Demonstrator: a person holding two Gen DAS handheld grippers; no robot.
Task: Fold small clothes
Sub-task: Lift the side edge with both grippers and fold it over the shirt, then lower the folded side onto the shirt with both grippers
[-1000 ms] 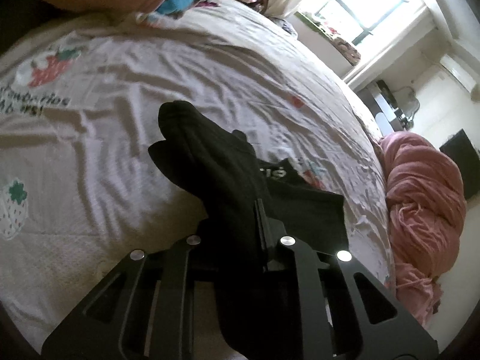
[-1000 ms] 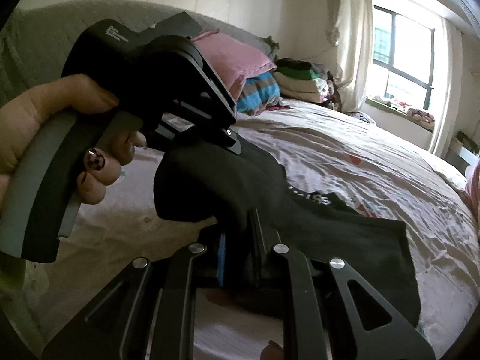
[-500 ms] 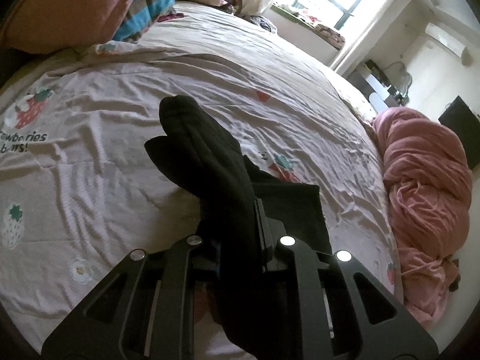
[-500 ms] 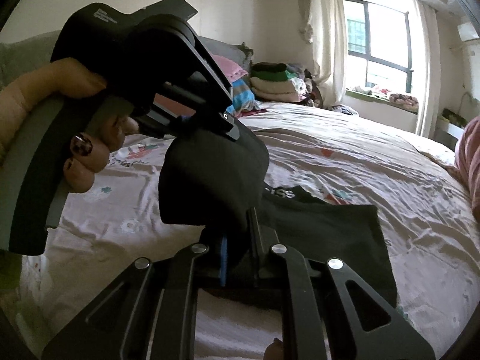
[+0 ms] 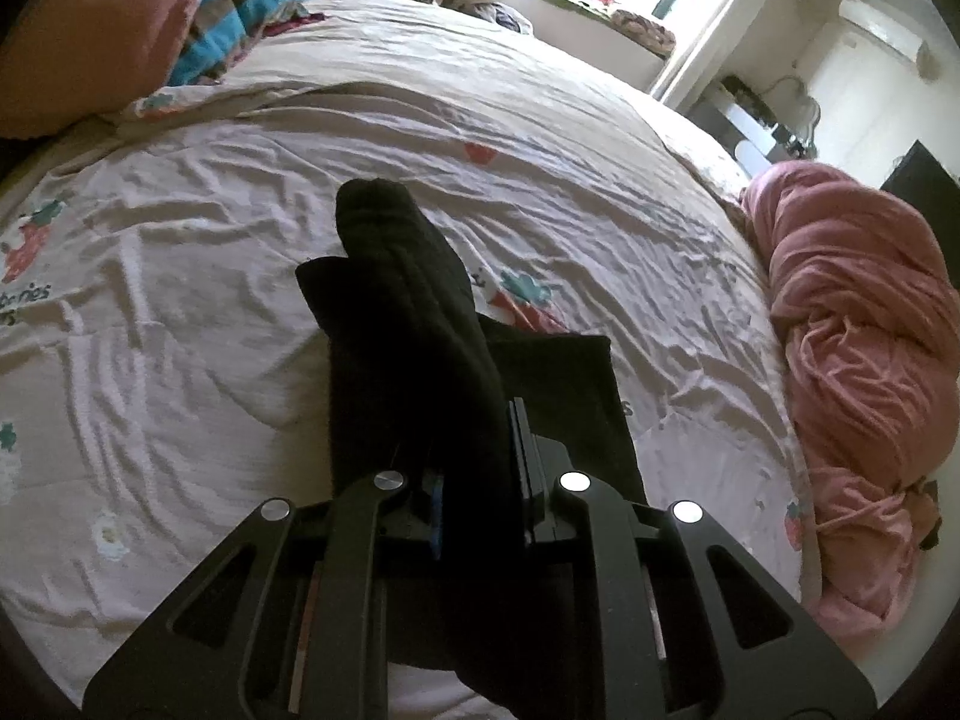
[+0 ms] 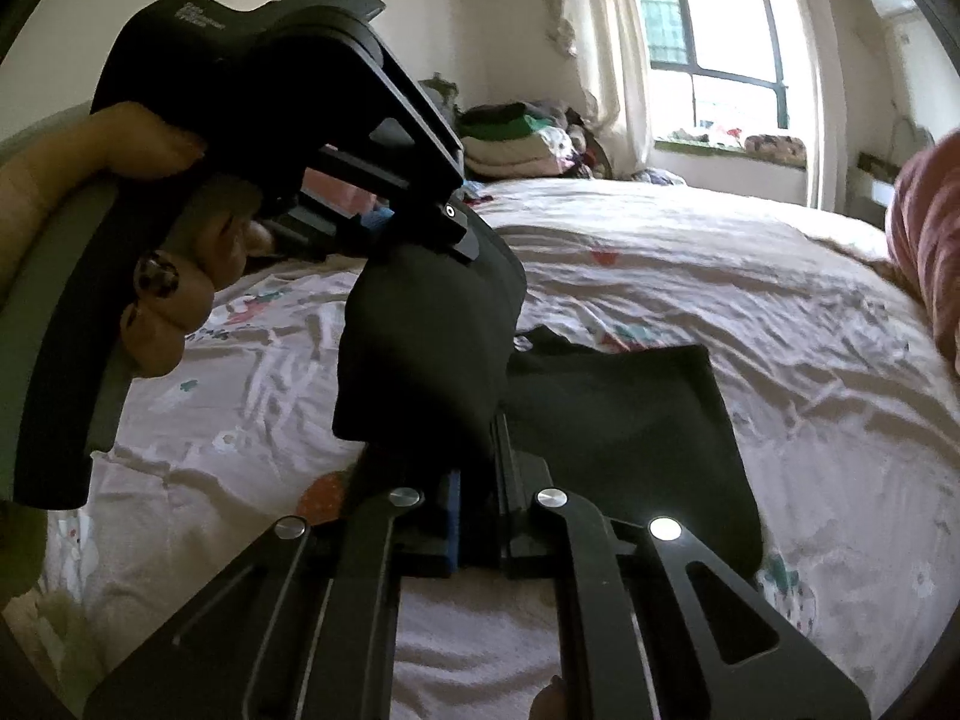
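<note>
A small black garment (image 5: 414, 324) is held up over the bed. My left gripper (image 5: 474, 474) is shut on one edge of the black garment, whose bunched cloth stands up in front of the camera. My right gripper (image 6: 477, 480) is shut on another edge of the same garment (image 6: 432, 354). The lower part of the garment (image 6: 624, 420) lies flat on the bedsheet to the right. In the right wrist view the left gripper (image 6: 462, 240) comes in from the upper left in a hand and pinches the top of the raised fold.
The bed has a wrinkled pale sheet (image 5: 180, 300) with strawberry prints. A pink bundled blanket (image 5: 852, 360) lies at the bed's right edge. Pillows (image 5: 90, 30) and stacked folded clothes (image 6: 516, 144) sit at the head of the bed, near a window (image 6: 720, 42).
Both grippers have carried the raised fold over the lower part of the garment, which now lies flatter and squarer on the sheet. Both stay shut on the cloth.
</note>
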